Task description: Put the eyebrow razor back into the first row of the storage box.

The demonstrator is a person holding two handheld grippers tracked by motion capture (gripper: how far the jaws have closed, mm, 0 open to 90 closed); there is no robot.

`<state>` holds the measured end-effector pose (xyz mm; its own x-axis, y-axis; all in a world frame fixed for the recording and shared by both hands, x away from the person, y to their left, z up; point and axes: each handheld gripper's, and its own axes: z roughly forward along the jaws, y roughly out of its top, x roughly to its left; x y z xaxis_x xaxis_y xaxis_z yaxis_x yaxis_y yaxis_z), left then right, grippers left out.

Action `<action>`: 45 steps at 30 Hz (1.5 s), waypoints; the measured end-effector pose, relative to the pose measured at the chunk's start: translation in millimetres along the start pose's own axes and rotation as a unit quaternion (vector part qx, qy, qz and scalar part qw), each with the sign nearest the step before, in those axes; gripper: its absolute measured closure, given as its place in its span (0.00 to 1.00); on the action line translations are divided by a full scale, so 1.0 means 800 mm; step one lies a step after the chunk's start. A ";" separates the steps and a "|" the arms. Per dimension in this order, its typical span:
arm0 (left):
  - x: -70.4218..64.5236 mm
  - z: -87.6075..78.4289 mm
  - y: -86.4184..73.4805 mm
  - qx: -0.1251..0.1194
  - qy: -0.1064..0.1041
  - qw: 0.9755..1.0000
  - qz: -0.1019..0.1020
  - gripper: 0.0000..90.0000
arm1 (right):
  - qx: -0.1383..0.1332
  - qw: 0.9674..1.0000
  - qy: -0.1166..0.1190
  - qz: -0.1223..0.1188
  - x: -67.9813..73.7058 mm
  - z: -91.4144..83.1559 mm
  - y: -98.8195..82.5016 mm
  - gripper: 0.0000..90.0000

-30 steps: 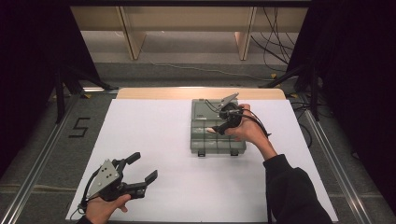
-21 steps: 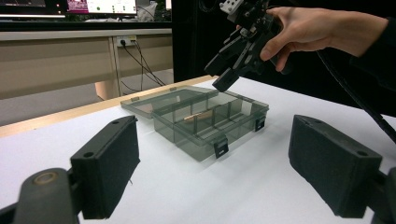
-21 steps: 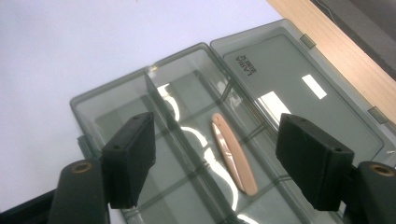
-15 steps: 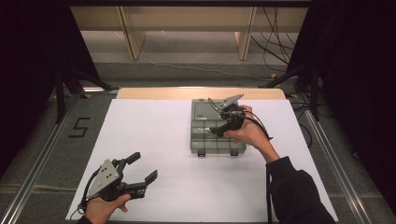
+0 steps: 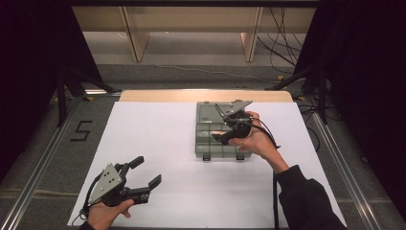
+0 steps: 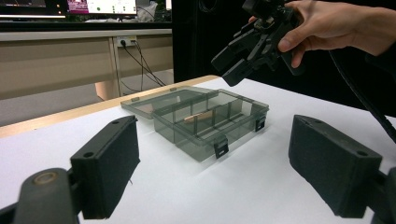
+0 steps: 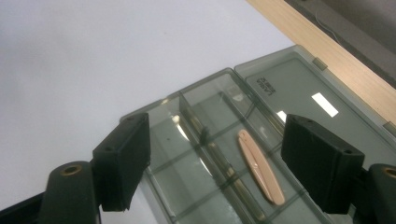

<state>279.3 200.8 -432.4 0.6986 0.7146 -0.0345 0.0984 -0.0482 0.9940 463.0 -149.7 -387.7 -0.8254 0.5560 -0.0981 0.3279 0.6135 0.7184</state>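
Fingers of the right gripper [image 5: 229, 128], just opened wider, are hovering spread and empty above the smoky transparent plastic compartment box [image 5: 209, 129], whose lid is lying flat open toward the bench's [image 5: 158, 129] far edge. Inside one long compartment, a slim peach-coloured stick [image 7: 259, 166] is lying. Left gripper [image 5: 144, 173] fingers are resting spread over bare white bench near its front edge.

The organizer box [image 5: 220, 139] is smoky, see-through plastic — glossy, with bright glints on its flat lid [image 7: 299, 93]. Inside lies a slim peach-coloured piece [image 7: 260, 167], smooth and faintly shiny. The table cover [image 5: 158, 139] looks like matt white paper; at 12 o'clock a pale wood edge [image 5: 206, 95] shows. The left gripper [image 6: 215, 172] has matt black, slightly grainy pads [image 6: 112, 168].
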 end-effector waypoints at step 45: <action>0.000 0.000 0.000 0.000 0.000 1.000 0.000 0.18 | -0.082 0.995 0.050 0.013 0.070 -0.042 -0.033 0.28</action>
<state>279.3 200.6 -432.4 0.6985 0.7147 -0.0352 0.0995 -0.0483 0.9939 392.5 -153.5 -389.5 -0.8622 0.5063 -0.0152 0.2764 0.4954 0.8235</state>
